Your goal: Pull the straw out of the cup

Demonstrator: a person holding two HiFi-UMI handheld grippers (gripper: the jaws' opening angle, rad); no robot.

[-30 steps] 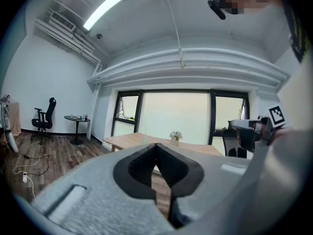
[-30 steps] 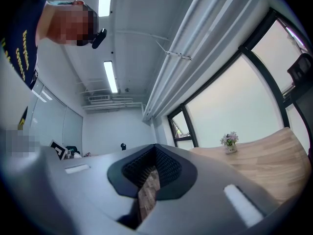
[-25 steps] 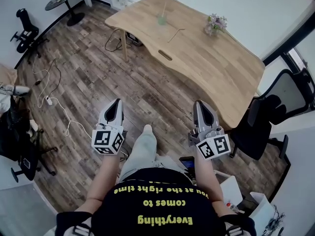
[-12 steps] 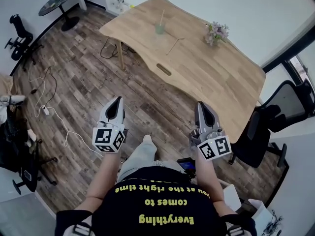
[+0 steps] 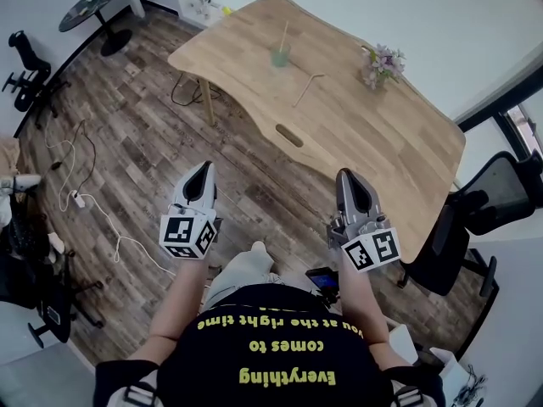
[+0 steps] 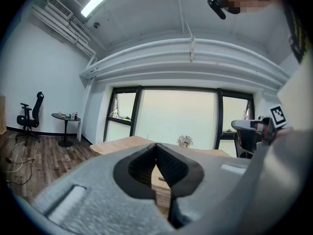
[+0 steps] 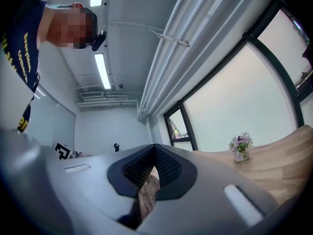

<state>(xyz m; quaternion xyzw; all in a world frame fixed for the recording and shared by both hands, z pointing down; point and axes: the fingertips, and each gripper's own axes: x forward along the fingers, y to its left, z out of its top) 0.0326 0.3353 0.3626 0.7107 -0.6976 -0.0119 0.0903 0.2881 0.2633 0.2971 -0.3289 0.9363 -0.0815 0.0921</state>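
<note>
Left gripper and right gripper: fingers pressed together, nothing in them. The thin tan straw stands upright in the pale-green plastic cup, well ahead. That's 1 o'clock from the left, 11 from the right.

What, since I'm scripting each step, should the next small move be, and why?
Probably step closer to the table, toward the cup. The cup, with the straw in it, stands on the table's far part, well ahead of the left gripper and right gripper, which are shut and empty over the floor.
</note>
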